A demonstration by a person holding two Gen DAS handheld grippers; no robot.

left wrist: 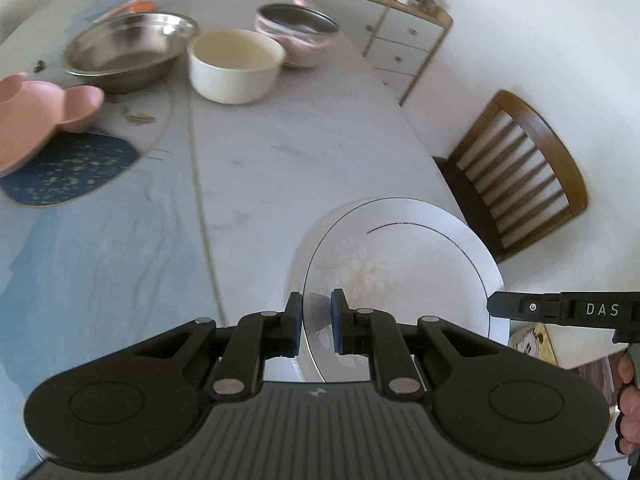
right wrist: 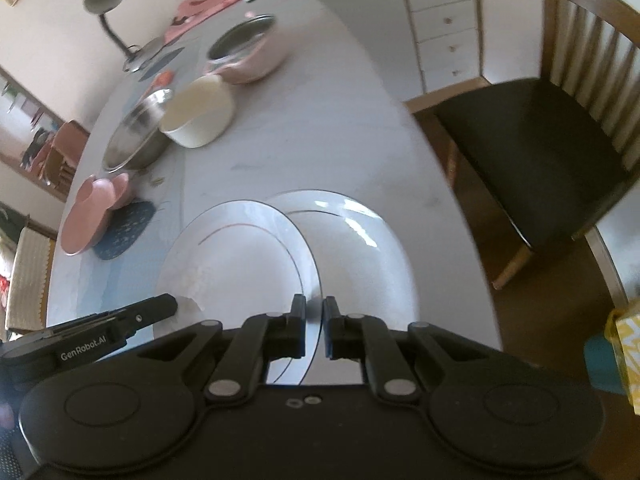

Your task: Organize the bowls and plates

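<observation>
Currently left gripper [left wrist: 316, 322] is nearly closed, both pads pinching the near rim of a white plate [left wrist: 404, 276] with a thin dark ring; the plate tilts up off the table [left wrist: 260, 152]. A second white plate [right wrist: 360, 248] sits to its right, overlapping it; the right gripper [right wrist: 314, 328] is clamped narrow on that one's near rim.

Ahead-left of the left gripper: pink plate [left wrist: 36, 120] on a dark blue mat [left wrist: 72, 172], cut off by the frame edge. Further ahead: steel bowl [left wrist: 128, 48], cream bowl [left wrist: 236, 66], pink bowl [left wrist: 298, 36], close together; whether they touch cannot be told. Right of both grippers: wooden chair [left wrist: 520, 176].

Both views are motion-blurred. Each gripper body hides the plates' near edges. Whether the second plate rests on the table is unclear. Of the person only a hand [left wrist: 630, 408] shows at the frame edge, partly cut off.
</observation>
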